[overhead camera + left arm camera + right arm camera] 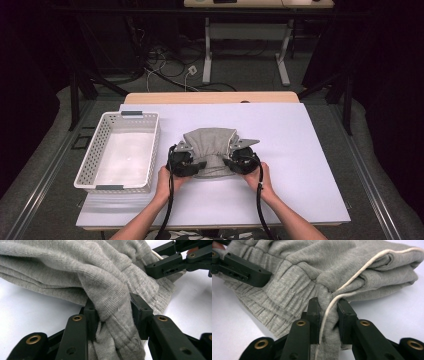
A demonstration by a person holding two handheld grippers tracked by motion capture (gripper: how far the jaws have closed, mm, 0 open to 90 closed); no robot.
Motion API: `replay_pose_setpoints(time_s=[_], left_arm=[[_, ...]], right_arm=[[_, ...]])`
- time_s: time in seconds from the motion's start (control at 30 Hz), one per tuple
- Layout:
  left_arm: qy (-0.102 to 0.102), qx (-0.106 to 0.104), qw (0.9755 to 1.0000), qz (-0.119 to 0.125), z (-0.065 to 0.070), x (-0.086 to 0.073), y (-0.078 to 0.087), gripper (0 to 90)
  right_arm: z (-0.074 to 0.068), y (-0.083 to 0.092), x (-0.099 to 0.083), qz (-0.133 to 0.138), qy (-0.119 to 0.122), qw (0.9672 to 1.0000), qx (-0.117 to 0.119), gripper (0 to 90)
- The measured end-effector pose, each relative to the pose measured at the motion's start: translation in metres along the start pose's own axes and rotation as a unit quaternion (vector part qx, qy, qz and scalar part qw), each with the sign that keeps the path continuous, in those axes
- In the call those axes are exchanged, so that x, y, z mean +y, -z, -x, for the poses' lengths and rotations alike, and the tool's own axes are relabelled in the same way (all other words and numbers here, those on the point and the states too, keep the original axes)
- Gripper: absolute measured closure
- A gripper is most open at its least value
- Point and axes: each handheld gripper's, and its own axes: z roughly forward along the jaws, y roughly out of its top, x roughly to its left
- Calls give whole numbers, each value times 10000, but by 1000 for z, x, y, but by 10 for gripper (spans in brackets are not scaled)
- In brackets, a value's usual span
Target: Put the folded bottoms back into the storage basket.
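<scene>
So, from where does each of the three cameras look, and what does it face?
High view: above the person's side, looking down on the table; forearms, both claws.
Left gripper view: rides the left claw, faces along it; jaws pinch the grey garment.
Right gripper view: rides the right claw; jaws pinch cloth and white cord.
Shared: the garment; each gripper view shows the other claw.

On the left of the white tabletop (310, 150), 1 white perforated basket (90, 162) with grey handles, bare inside. Beyond the far edge, a white desk frame (245, 35) and loose cables (165, 67) on grey floor.
</scene>
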Motion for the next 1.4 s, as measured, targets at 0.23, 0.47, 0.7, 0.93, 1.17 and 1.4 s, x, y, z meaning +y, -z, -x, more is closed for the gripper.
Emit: replay_pose_setpoints(time_s=[0.23,0.47,0.7,0.93,1.17,1.4], left_arm=[[-123,53,9998,111,3,4,6,634],[-236,96,9994,254,5,9,14,634],[-326,118,9989,309,7,12,19,633],[-343,128,9985,398,9,15,26,634],[-397,162,9982,422,12,17,32,633],[-447,202,9977,463,14,18,38,632]], right_arm=[[-4,6,4,144,181,9997,-114,749],[-8,16,10,319,321,9988,-212,749],[-11,21,13,400,416,9980,-262,750],[-13,26,17,495,450,9974,-261,750],[-15,32,21,568,489,9969,-248,750],[-18,35,23,614,519,9965,-234,749]])
